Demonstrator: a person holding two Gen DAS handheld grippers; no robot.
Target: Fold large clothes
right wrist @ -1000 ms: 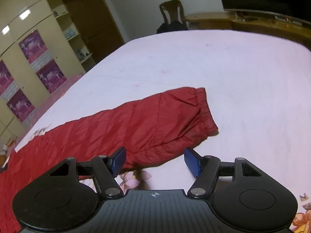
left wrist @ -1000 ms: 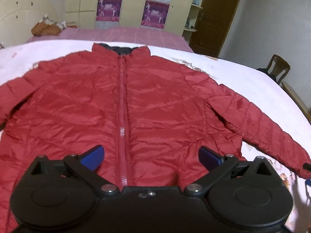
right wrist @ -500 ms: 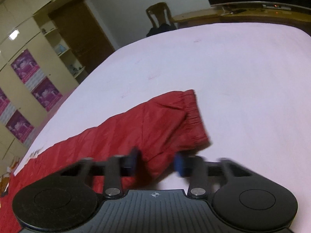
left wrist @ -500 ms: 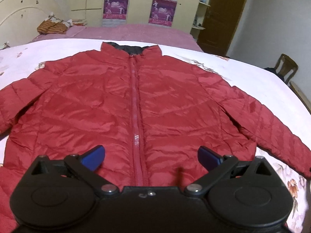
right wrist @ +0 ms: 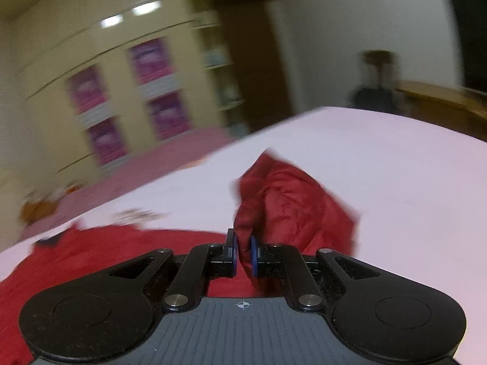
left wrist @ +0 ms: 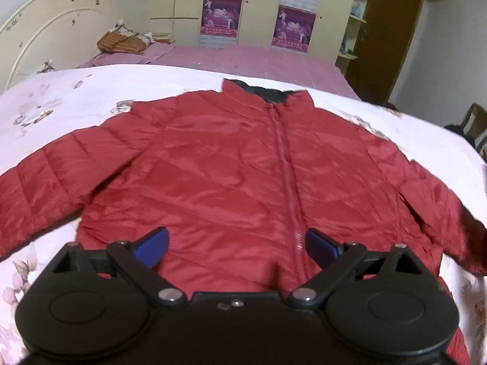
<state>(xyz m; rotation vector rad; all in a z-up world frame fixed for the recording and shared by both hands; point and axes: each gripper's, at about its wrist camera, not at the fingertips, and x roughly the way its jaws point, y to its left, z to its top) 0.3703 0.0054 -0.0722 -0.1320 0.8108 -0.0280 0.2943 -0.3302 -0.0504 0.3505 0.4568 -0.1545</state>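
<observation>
A red quilted jacket lies front up and zipped on the white floral bed cover, collar away from me, sleeves spread to both sides. My left gripper is open and empty, hovering over the jacket's lower hem, left of the zipper. My right gripper is shut on the jacket's right sleeve, which is lifted off the bed and bunched above the fingers, over the jacket's body. The right wrist view is blurred by motion.
A pink bed with a brown bundle lies behind, then a cream wardrobe with purple posters and a brown door. A wooden chair and a desk stand past the bed's far right edge.
My right gripper closed on the sleeve near its cuff, lifted it and swung it left toward the jacket's body. My left gripper shifted left along the hem and stayed open.
</observation>
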